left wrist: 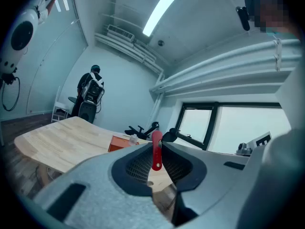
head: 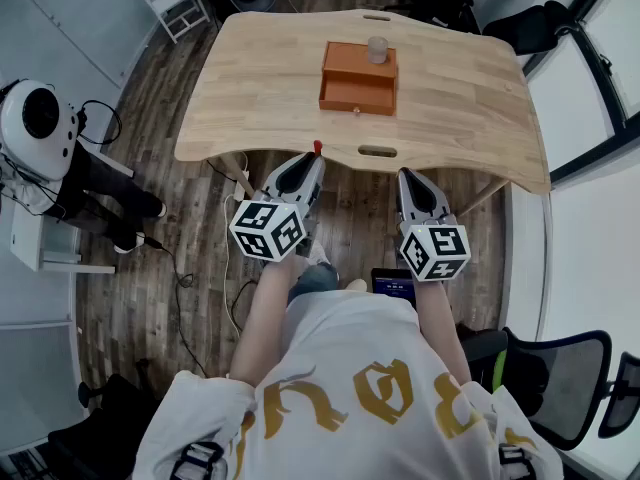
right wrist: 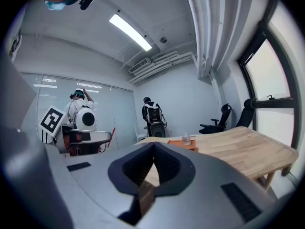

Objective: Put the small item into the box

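An orange box with a drawer knob sits on the wooden table. On its top stands a small clear jar. My left gripper is held below the table's near edge, shut on a small red item. In the left gripper view that red item stands upright between the closed jaws, with the orange box beyond. My right gripper is beside it, also off the table, shut with nothing in it. The right gripper view shows the box and jar far ahead.
The table's near edge has a slot cut in it. A white robot and a person's legs are at the left. A white chair stands past the table, and a black office chair is at the lower right.
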### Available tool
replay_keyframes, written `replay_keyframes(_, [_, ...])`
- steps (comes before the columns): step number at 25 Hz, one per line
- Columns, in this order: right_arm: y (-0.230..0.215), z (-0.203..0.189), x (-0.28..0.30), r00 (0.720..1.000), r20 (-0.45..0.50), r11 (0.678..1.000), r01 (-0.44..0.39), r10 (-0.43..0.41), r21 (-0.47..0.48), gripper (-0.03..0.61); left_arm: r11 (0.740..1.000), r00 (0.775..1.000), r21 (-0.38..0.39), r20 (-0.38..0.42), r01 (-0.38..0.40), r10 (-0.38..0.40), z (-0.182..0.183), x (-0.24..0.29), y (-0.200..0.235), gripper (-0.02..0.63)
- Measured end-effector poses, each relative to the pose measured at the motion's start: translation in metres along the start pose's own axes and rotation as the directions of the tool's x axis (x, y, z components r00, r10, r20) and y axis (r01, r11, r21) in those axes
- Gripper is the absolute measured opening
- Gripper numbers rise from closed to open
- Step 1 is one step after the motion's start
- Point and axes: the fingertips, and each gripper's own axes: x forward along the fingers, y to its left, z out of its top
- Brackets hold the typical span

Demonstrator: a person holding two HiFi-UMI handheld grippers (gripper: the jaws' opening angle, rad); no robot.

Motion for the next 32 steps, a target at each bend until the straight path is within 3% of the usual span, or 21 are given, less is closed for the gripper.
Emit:
replay_keyframes(8, [-0.001,-0.001,-0.004,1.0,0.009,1.0,-0.022,0.022,0.019,0.012,0.999,1.0,0.039,-0.01,0.007,-0.006,0.0,0.006,-0.014,0.057])
replay_keyframes(13, [-0.009,0.0,-0.009,0.999,0.026,0.992,-0.04,0.038,0.119,0.012,0.999,1.0,0.044,-0.015,-0.001,0.002,-0.001,0.006,-0.021,0.057])
replay_keyframes(17, [-0.015,0.002,-0.007,0.999,0.027,0.992,-0.046,0.044,0.116,0.012,0.999,1.0,0.033,-0.011,-0.023,0.024,-0.001,0.005,-0.018,0.057])
replay_keyframes(23, [-0.025,0.004,0.006,0.998,0.026,0.993,-0.053,0.051,0.105,0.012,0.992,0.998,0.118,-0.034,-0.043,0.047,-0.001,0.02,-0.02,0.057])
replay_keyframes(32, [-0.052,0.005,0.044,0.999,0.017,0.993,-0.052,0.05,0.111,0.012,0.997,0.998,0.057,-0.039,-0.042,0.044,-0.002,0.067,0.004,0.058])
